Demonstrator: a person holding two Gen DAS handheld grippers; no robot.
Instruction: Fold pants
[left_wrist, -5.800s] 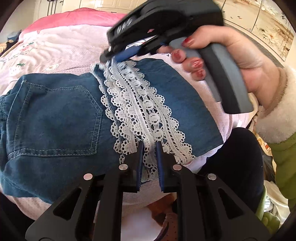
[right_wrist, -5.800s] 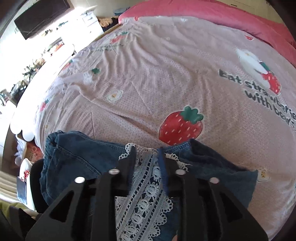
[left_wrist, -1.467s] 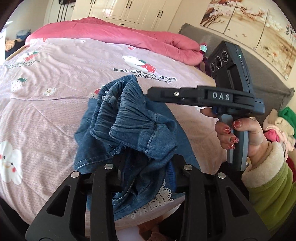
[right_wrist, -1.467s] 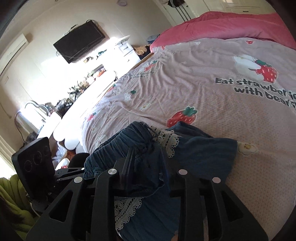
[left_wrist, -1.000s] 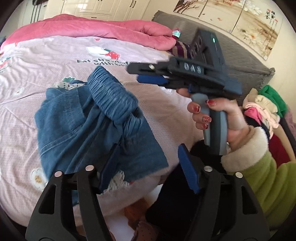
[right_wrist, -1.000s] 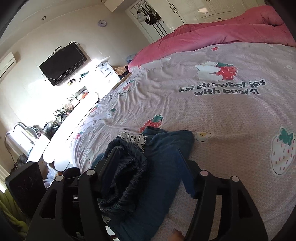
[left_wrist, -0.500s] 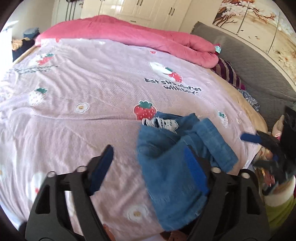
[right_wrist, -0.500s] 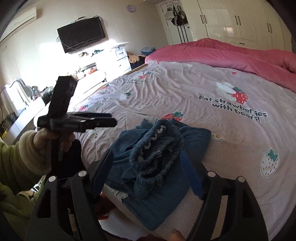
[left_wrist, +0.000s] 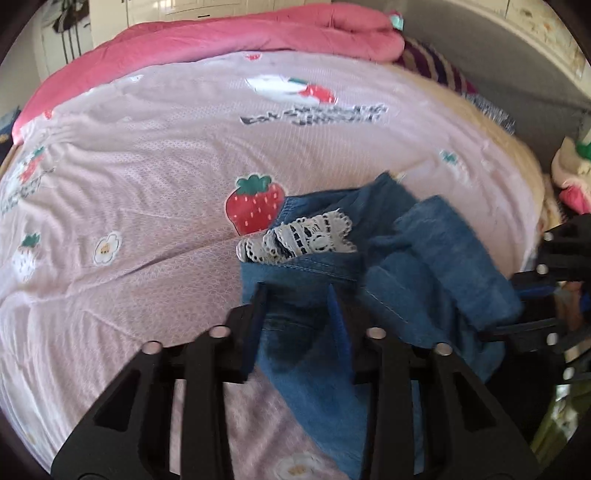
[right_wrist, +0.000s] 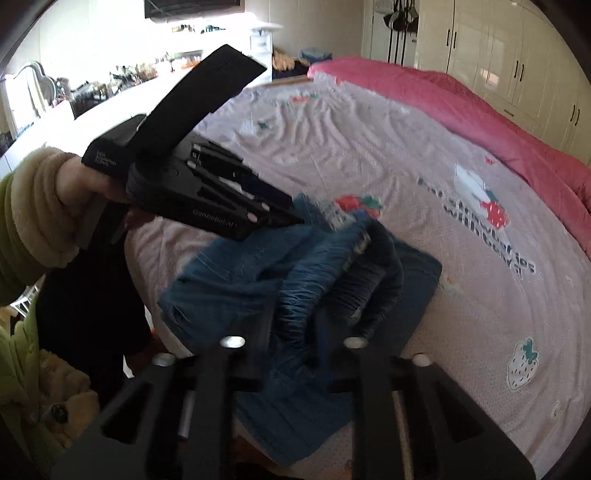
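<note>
I see the pink strawberry-print bedspread (left_wrist: 155, 177) filling most of both views, with a rolled pink quilt (left_wrist: 236, 33) along the top of the left wrist frame. The pants (left_wrist: 413, 266), small blue denim ones with a white lace trim (left_wrist: 306, 238), lie in a bunched heap at the bed's near edge, right of centre in the left view and at centre in the right view. Their gathered waistband (right_wrist: 332, 280) humps up on top of the heap in the right view.

My left gripper (left_wrist: 297, 314) has just been closing; its jaws stand narrow with a denim layer between them, and I judge they are pinching it. My right gripper (right_wrist: 291, 332) has likewise just been closing, its jaws narrow around the ruffled waistband cloth, though blur keeps me from seeing the pads clearly. A hand (right_wrist: 92, 184) holds the left tool at the upper left of the right view.

I judge the fold as partly made but untidy: the bundle is compact yet rumpled, so flattening and a clean last fold remain.
</note>
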